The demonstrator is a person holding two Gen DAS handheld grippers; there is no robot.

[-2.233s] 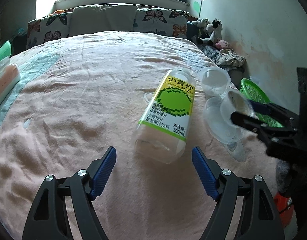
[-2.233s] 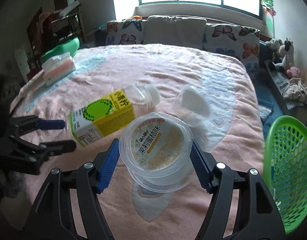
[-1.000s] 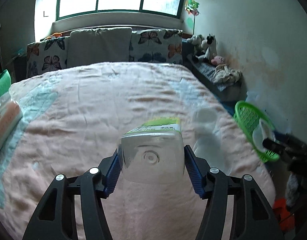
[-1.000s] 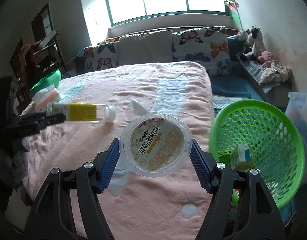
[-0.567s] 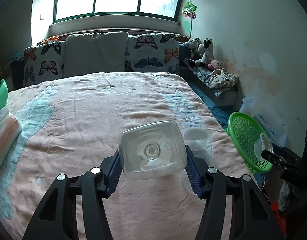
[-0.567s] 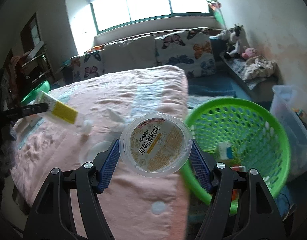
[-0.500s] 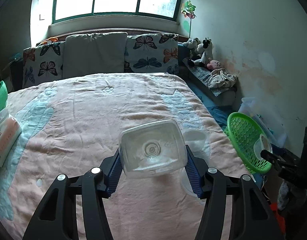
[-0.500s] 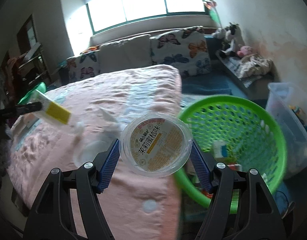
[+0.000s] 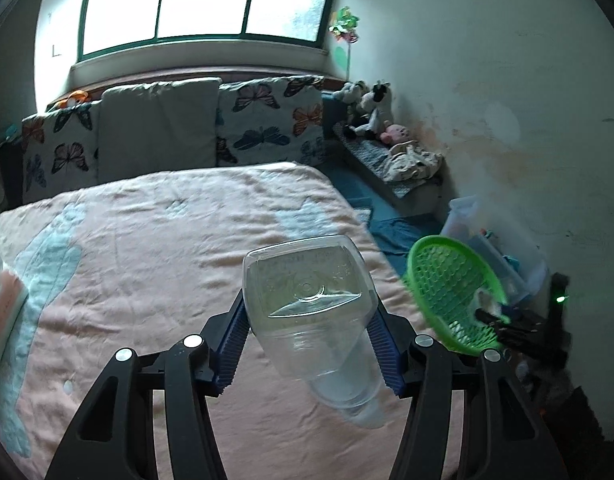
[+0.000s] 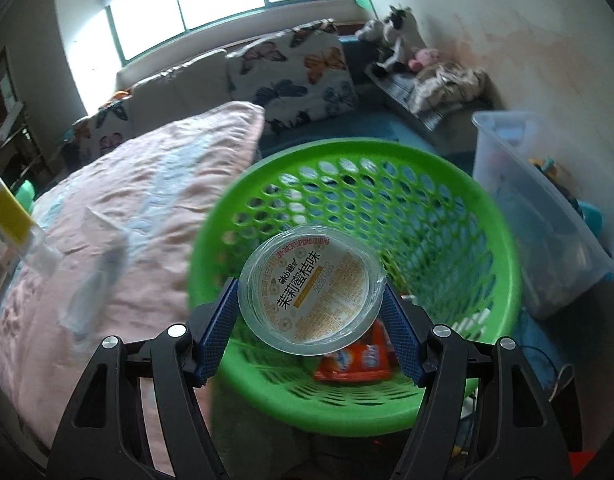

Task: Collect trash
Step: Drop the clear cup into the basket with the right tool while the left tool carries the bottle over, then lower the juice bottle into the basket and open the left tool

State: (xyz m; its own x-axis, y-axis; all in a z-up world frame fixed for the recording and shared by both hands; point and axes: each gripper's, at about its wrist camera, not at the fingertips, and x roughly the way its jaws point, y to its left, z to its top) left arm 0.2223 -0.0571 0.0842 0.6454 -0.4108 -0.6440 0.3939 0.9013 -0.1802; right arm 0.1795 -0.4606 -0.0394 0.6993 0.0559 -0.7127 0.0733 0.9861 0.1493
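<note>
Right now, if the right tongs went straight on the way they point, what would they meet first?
Probably the inside of the green basket: the right tongs, shut on the round plastic cup, point down into its mouth, toward the orange wrapper on its floor. Depth is unclear.

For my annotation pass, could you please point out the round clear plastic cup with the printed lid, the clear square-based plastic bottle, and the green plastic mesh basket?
Round clear plastic cup [image 10: 311, 293]: right wrist view, printed lid.
Clear square-based plastic bottle [image 9: 307, 292]: left wrist view, its base.
Green plastic mesh basket [image 10: 503, 240]: right wrist view, right rim.
</note>
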